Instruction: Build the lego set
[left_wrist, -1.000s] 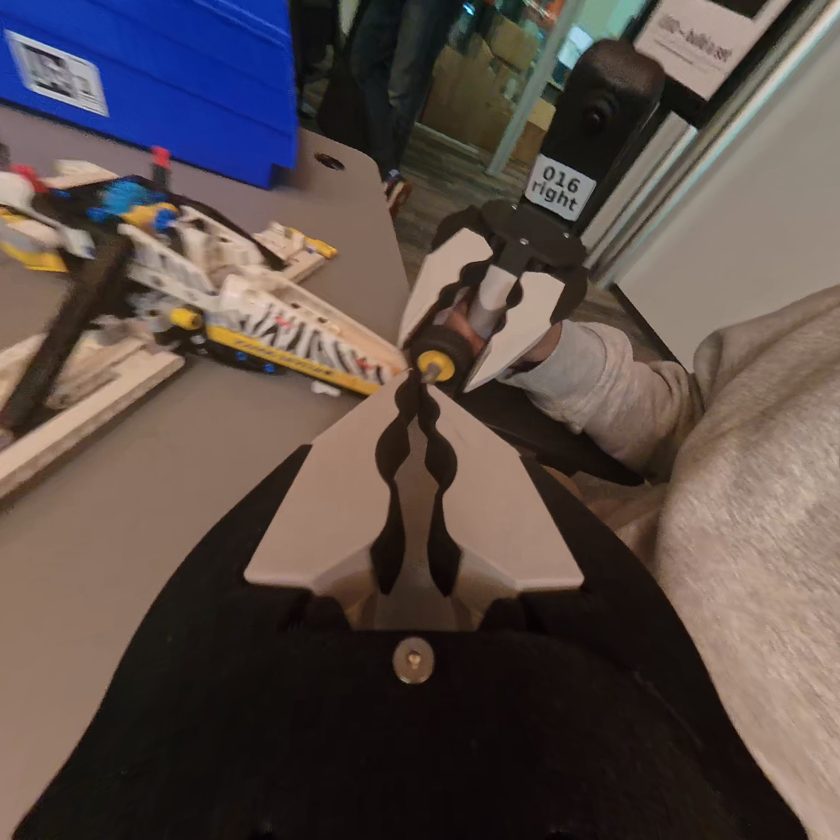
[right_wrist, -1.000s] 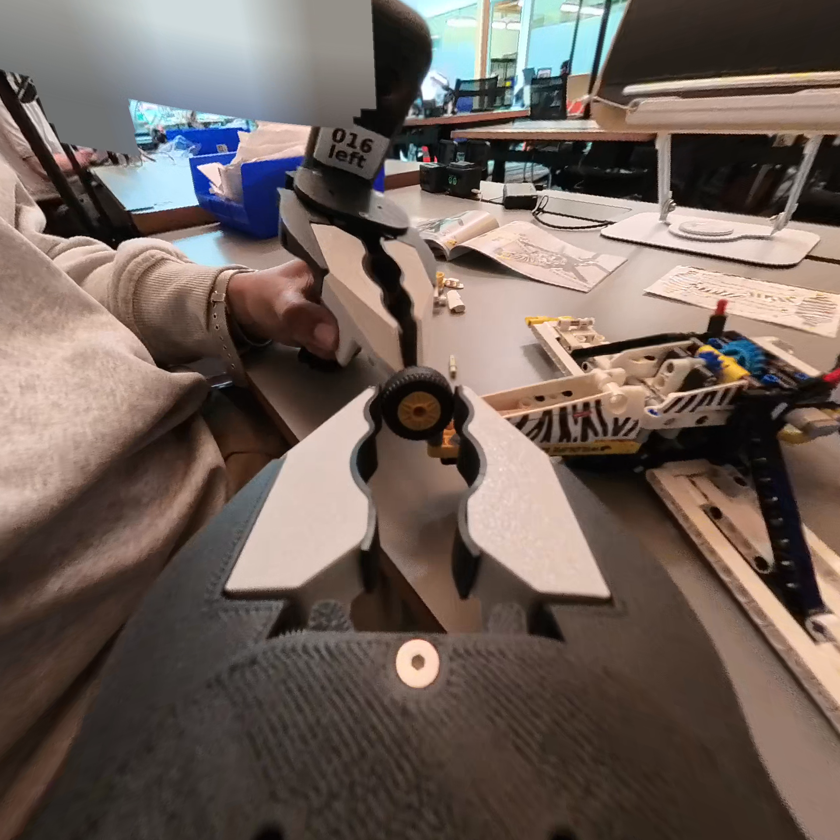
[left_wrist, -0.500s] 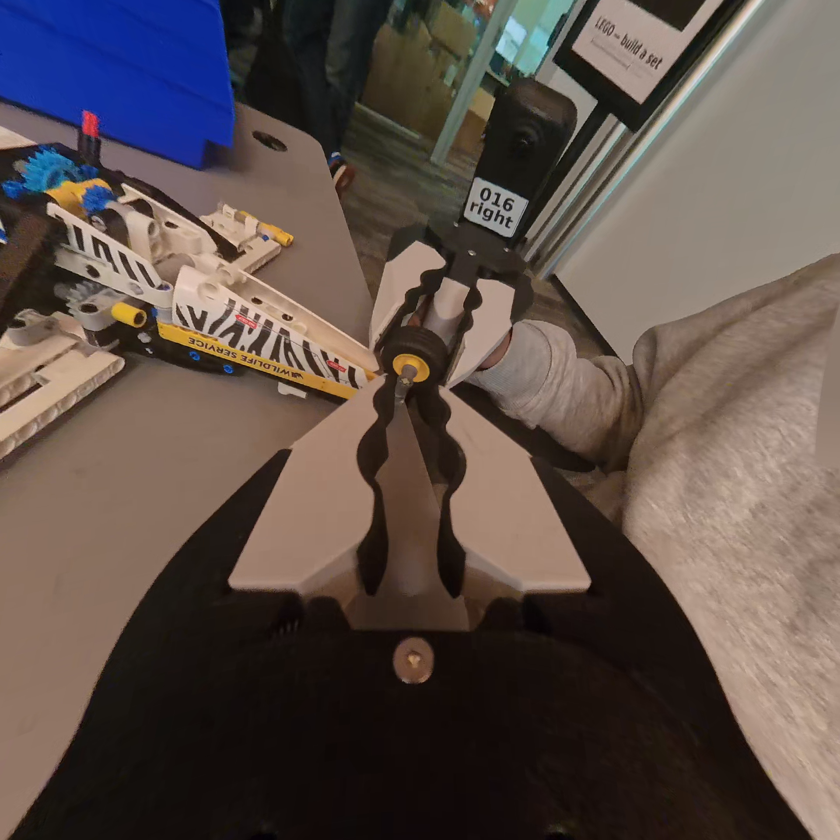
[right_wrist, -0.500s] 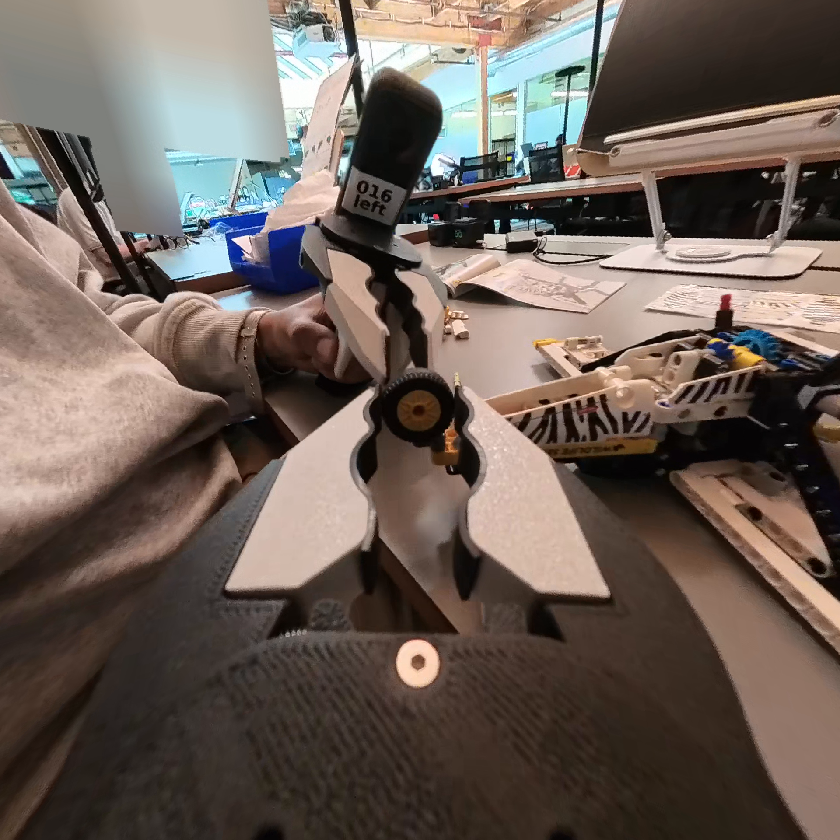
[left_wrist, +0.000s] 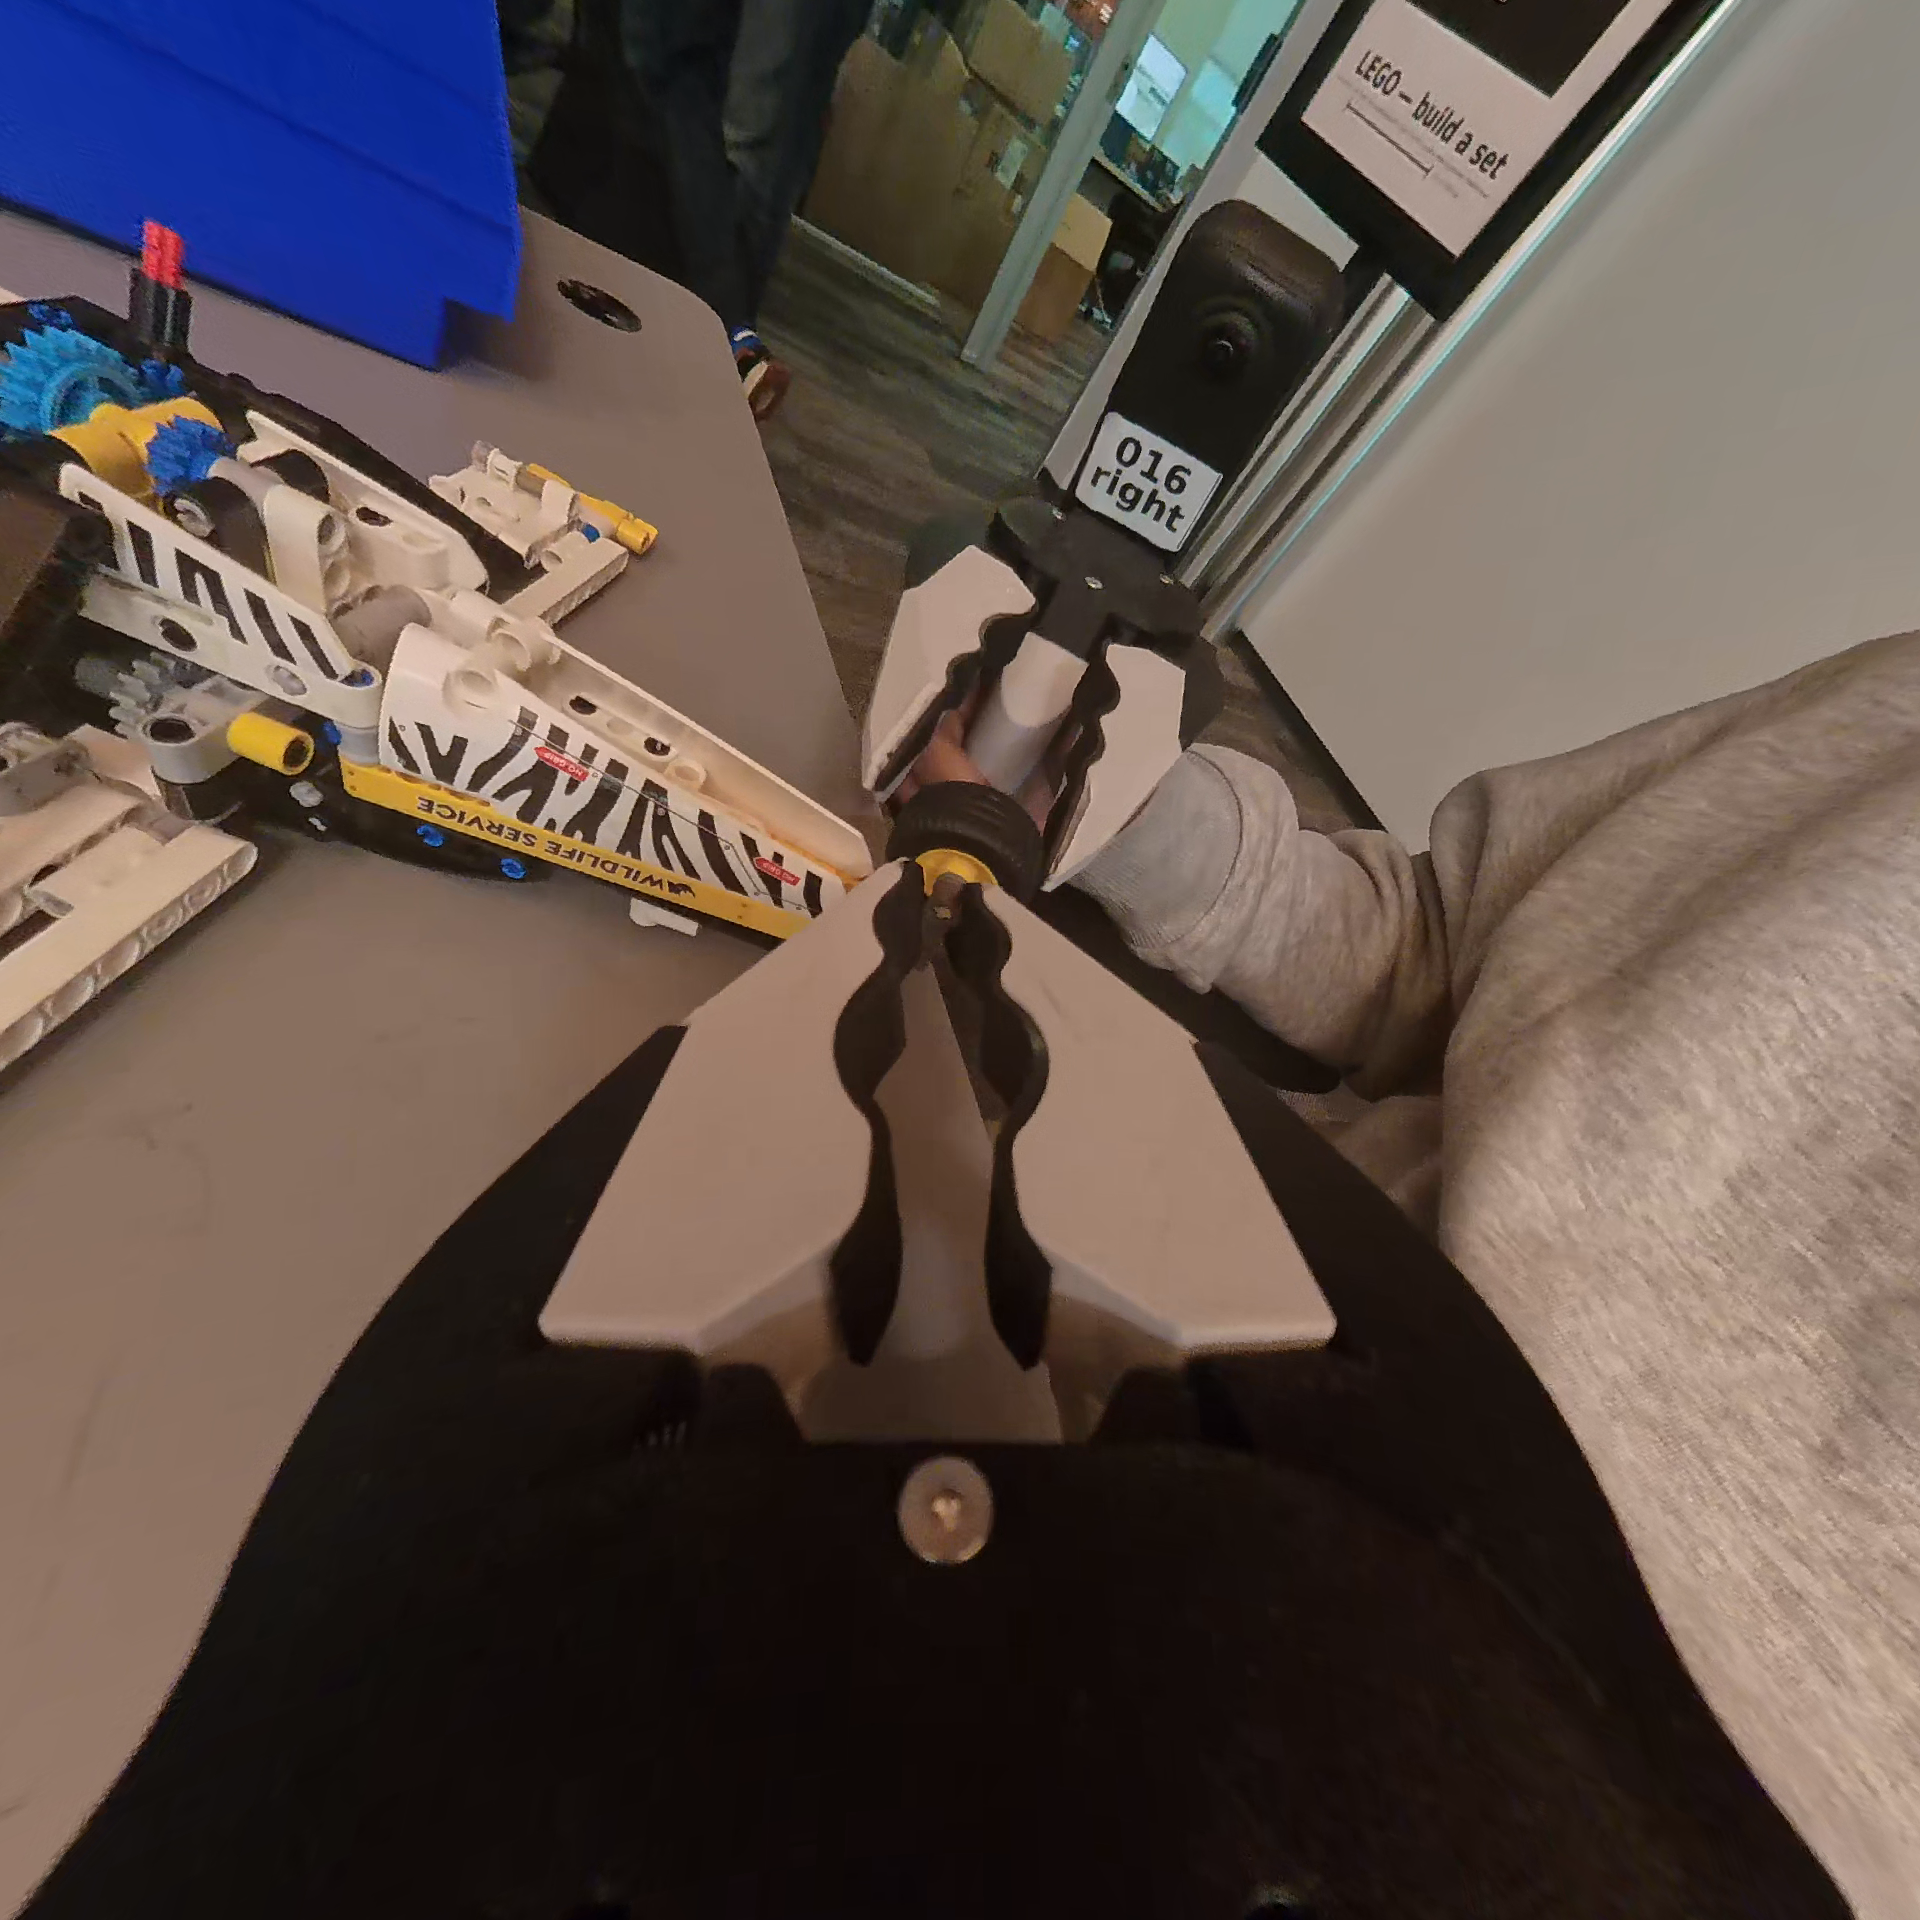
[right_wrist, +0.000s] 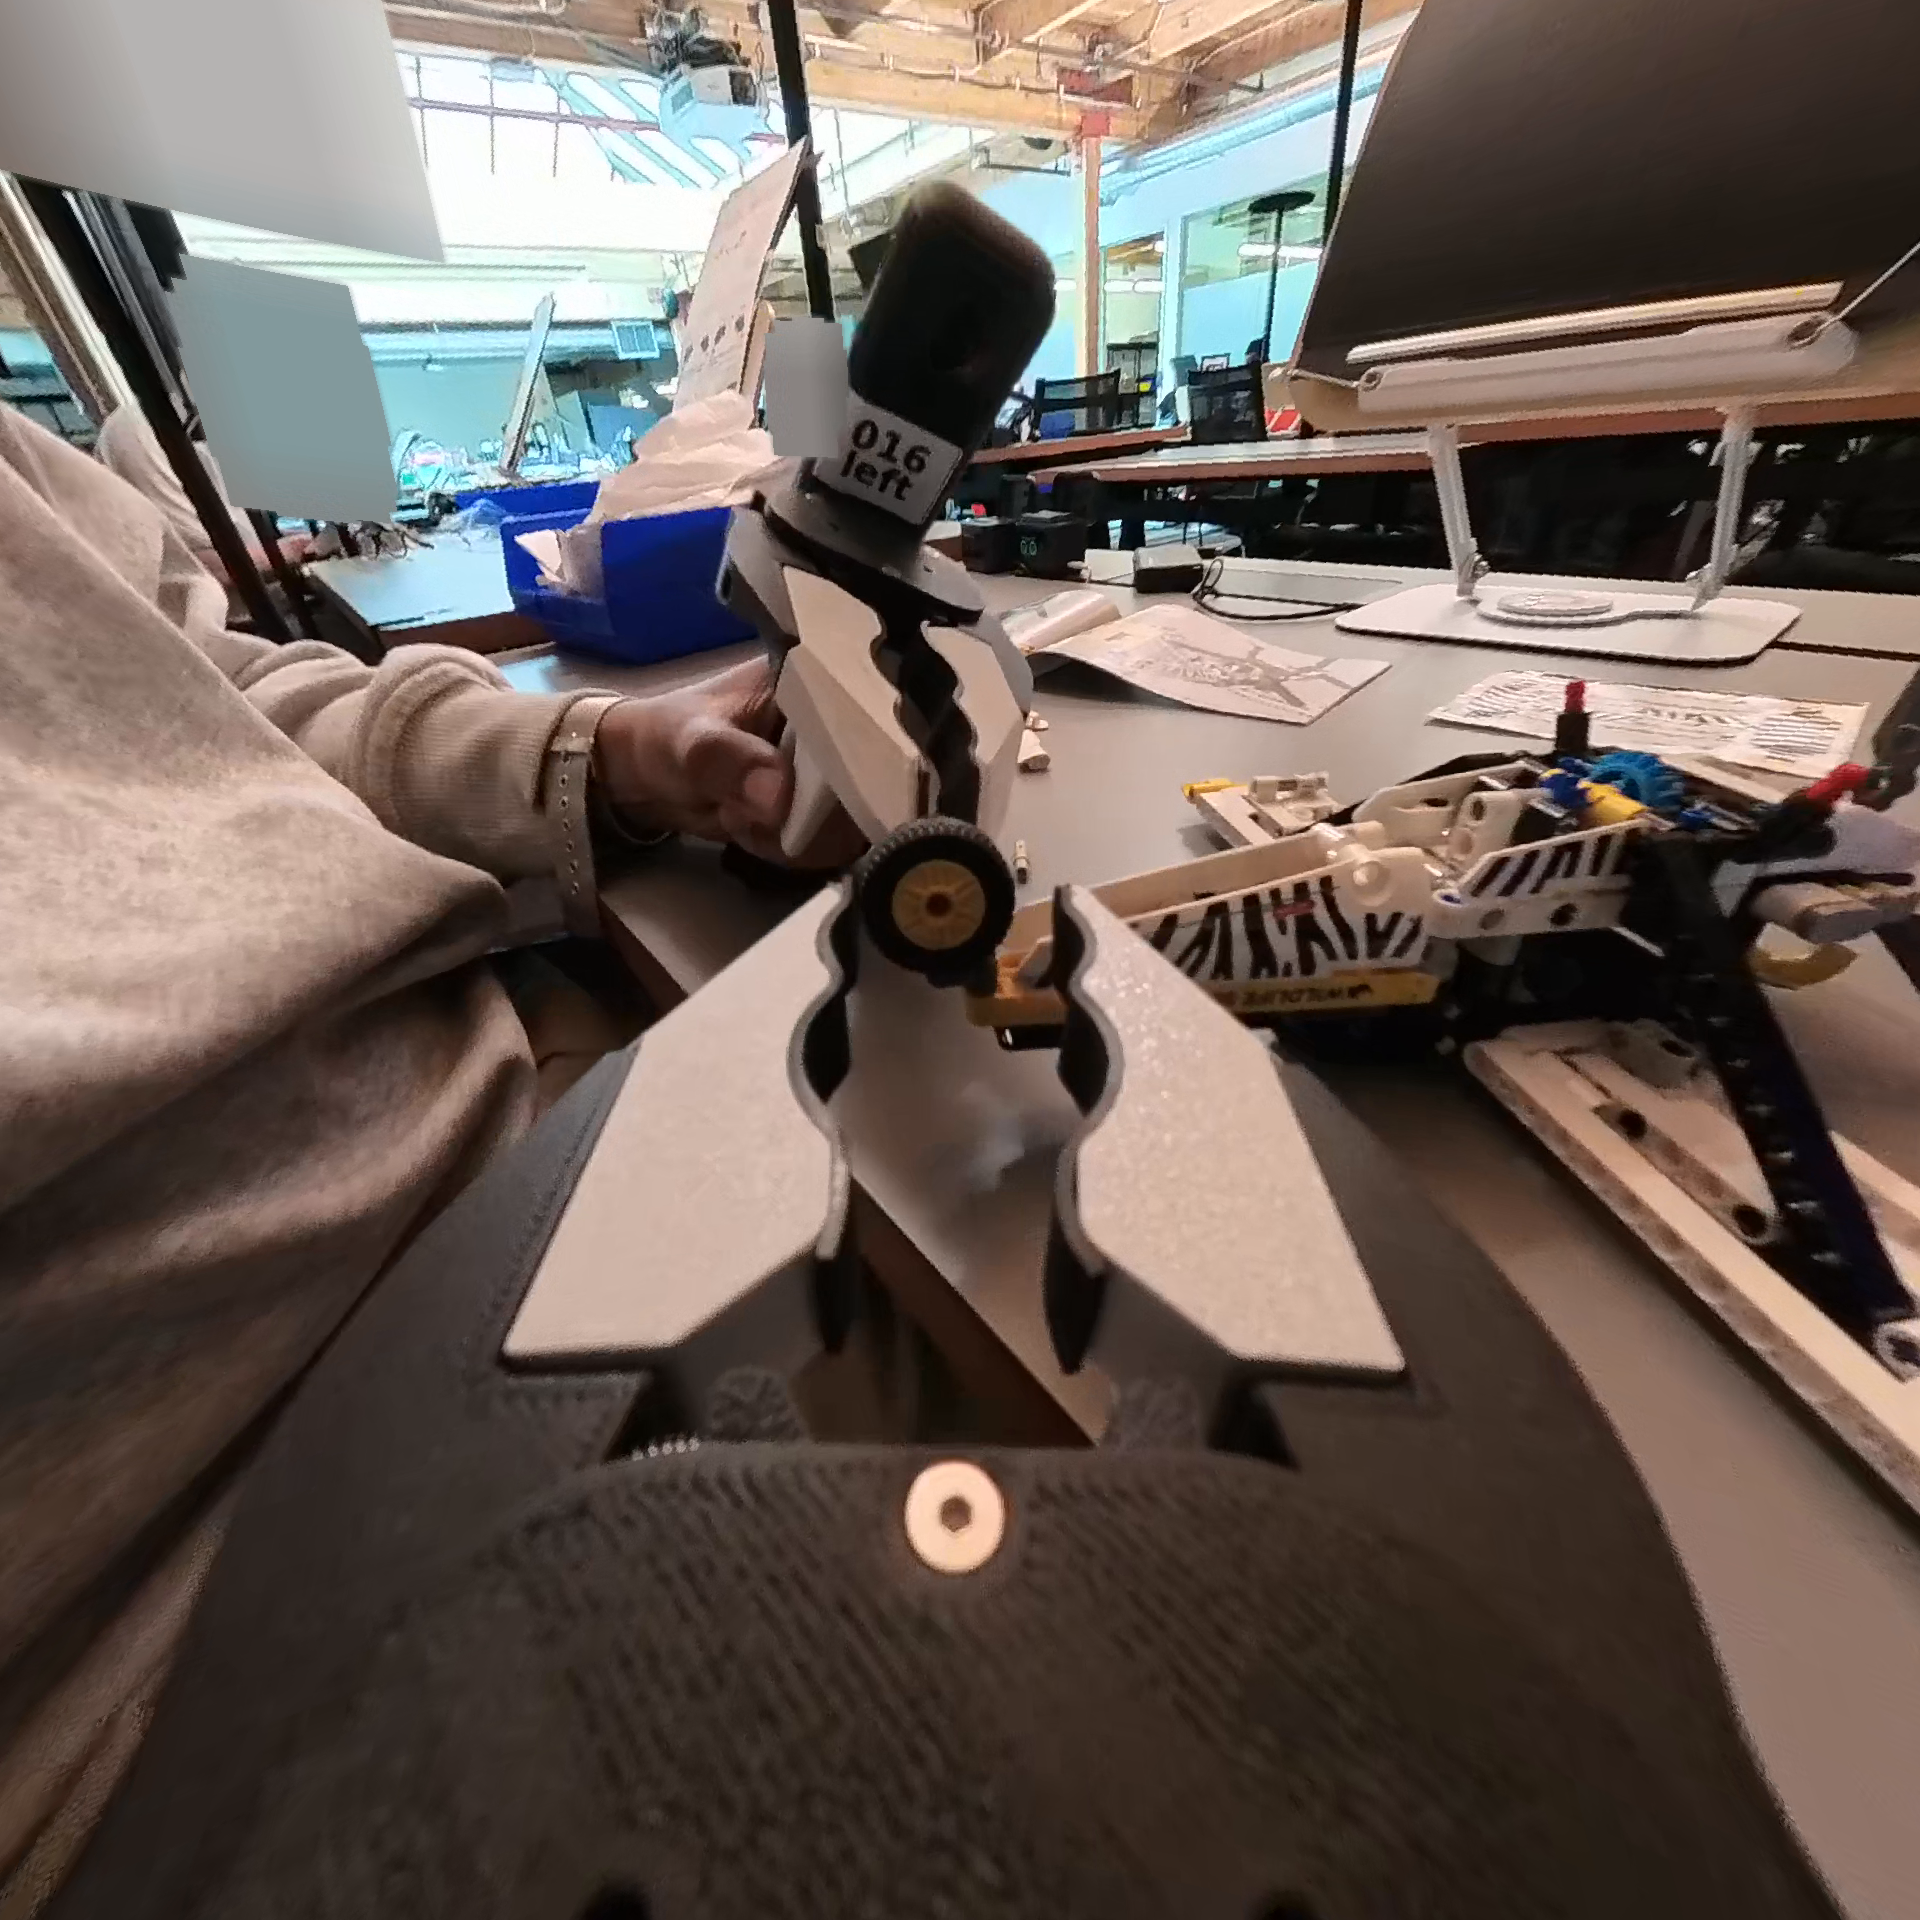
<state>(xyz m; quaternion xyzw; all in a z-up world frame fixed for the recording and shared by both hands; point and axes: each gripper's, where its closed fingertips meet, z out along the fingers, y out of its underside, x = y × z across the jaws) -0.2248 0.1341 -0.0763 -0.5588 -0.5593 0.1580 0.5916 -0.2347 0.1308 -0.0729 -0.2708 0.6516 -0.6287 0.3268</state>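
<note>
Black-tyred yellow-hubbed wheel (right_wrist: 937, 906) is sitting between the right gripper's (right_wrist: 951, 920) parted fingers while the left gripper (left_wrist: 940, 906) is pinching its axle pin (left_wrist: 943, 909).

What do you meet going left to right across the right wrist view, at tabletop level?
Grey sweatshirt sleeve → person's hand → small black tyre with yellow hub → zebra-striped white and yellow lego vehicle → black lego beam.
</note>
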